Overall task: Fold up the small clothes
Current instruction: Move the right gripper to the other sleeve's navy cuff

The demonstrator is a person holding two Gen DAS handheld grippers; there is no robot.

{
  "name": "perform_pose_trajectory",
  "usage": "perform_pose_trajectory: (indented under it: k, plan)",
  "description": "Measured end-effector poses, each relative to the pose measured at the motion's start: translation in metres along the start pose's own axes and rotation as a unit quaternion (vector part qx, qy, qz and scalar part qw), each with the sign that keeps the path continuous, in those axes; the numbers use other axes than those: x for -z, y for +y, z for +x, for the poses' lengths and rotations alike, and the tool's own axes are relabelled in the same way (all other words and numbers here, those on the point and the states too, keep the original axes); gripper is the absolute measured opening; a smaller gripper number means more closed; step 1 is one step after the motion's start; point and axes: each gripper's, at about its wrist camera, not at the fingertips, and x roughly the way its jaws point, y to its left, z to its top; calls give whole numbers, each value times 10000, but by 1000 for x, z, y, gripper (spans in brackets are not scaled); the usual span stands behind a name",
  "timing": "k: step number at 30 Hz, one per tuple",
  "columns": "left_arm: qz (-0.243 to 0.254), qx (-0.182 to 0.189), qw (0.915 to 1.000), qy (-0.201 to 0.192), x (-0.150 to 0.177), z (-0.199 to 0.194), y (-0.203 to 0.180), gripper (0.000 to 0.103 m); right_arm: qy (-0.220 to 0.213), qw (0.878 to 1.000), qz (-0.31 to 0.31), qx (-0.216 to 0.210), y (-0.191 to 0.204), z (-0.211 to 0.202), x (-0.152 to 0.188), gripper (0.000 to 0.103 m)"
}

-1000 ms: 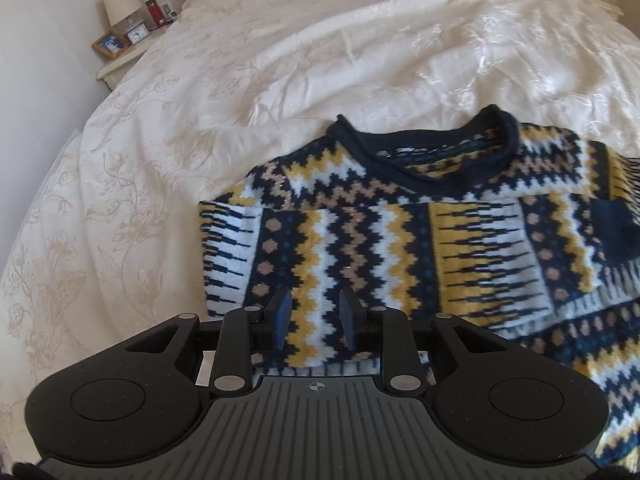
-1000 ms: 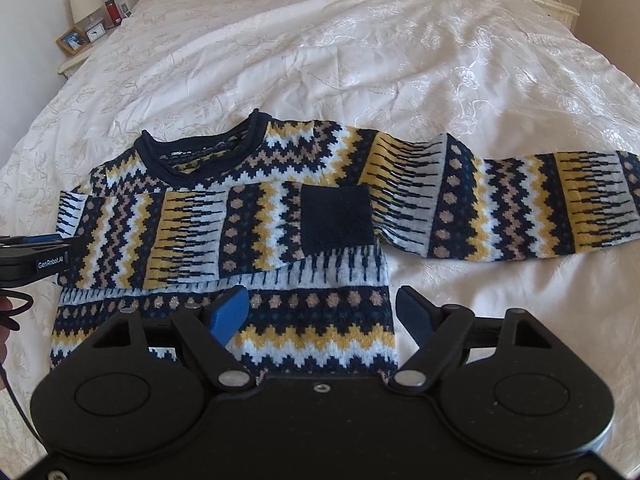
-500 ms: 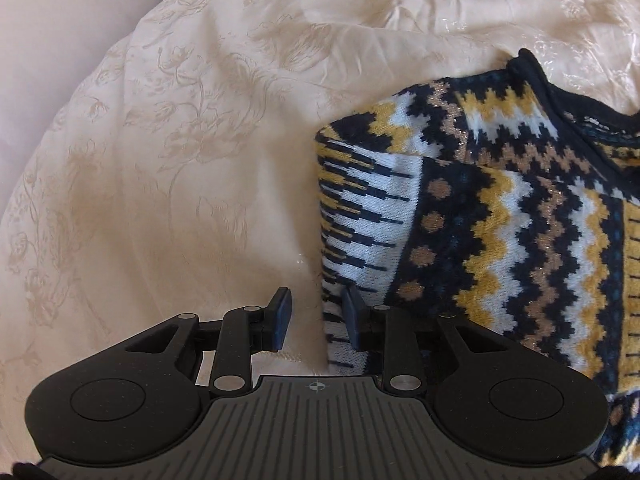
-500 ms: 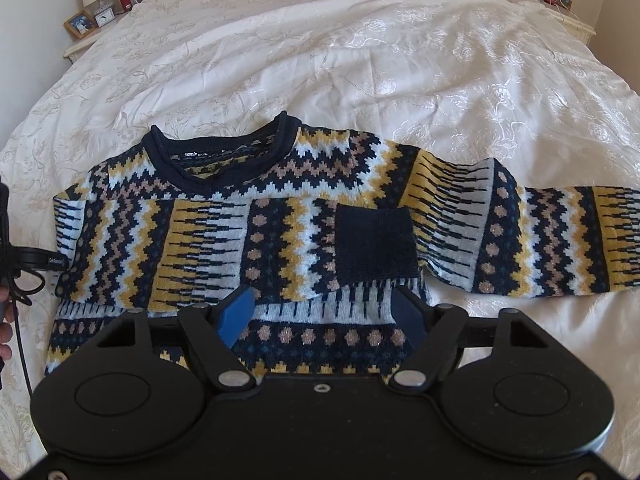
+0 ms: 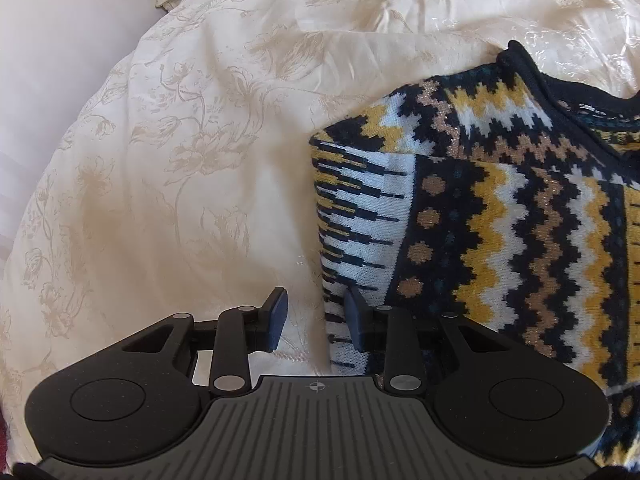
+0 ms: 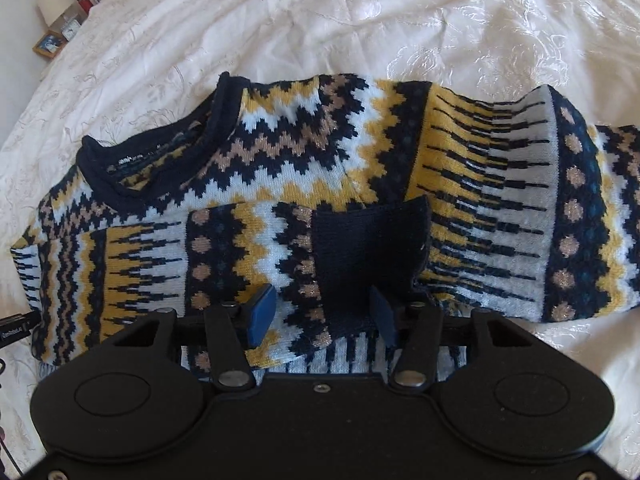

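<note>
The sweater (image 6: 304,208) is spread on the bedspread (image 5: 180,160). Left gripper (image 5: 316,320) and right gripper (image 6: 320,316) are held apart, empty — the folded sleeve (image 6: 248,256) could be dragged askew by a shallow pinch.

Sunlit bed (image 6: 360,20) under cream floral bedspread (image 5: 180,160), nightstand (image 6: 52,40) beside.

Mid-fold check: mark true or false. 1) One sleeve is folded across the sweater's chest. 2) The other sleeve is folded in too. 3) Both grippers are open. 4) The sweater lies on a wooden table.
1) True: a sleeve lies across the sweater, its dark cuff mid-chest.
2) False: the other sleeve stretches out sideways.
3) True: left gripper and right gripper both gape.
4) False: it lies on a bedspread.
</note>
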Motion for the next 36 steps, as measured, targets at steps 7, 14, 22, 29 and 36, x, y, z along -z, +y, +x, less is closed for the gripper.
perform_pose_trajectory:
  k: [7,14,22,29,36]
  plan:
    - [-395,289,9988,17,13,-49,7,31,-331,9993,59,157,-20,-57,7,60]
    - [-264,648,9975,-110,44,-99,-13,31,-717,9952,324,587,-78,-114,16,60]
    - [-38,994,9948,-215,79,-142,-50,31,-965,9867,262,1283,-158,-170,12,60]
    - [-16,1084,9936,-301,87,-165,-79,31,-1139,9756,267,1857,-229,-207,-6,60]
    - [-93,1043,9940,-330,93,-182,-100,31,-1047,9723,493,2029,-305,-214,-30,61]
